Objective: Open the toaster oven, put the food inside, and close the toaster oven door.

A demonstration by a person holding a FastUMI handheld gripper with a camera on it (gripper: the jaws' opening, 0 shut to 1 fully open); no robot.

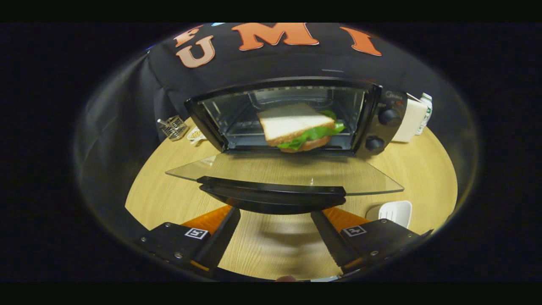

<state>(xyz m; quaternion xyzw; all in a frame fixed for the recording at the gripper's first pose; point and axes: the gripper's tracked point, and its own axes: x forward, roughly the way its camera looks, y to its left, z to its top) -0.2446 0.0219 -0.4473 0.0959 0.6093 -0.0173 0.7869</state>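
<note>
Toaster oven (296, 118) is sitting at the far side of the round wooden table (423, 169), glass door (283, 171) hanging fully open and flat toward the gripper (275, 222); sandwich (298, 127) is already lying inside the cavity, on the rack by the look of it, so I'm judging only the close step is remaining; gripper fingers are standing spread apart, holding nothing, just short of the dark door handle (273, 195), which is sitting between and slightly ahead of them.

Handling: door is glass on a hinge, stiff but fragile; I'm expecting light resistance, then a snap near shut; best to be pushing up from under the handle bar rather than pressing the pane; handle looks smooth, may be slipping off the pads.

Hard to make out: hinge line is hiding in shadow under the cavity; sandwich's rear and the rack beneath it are partly blocked; control knobs (387, 117) are showing, settings unreadable; small wire holder (173, 127) and white item (396, 212) on the table are too small or cut off to identify.
</note>
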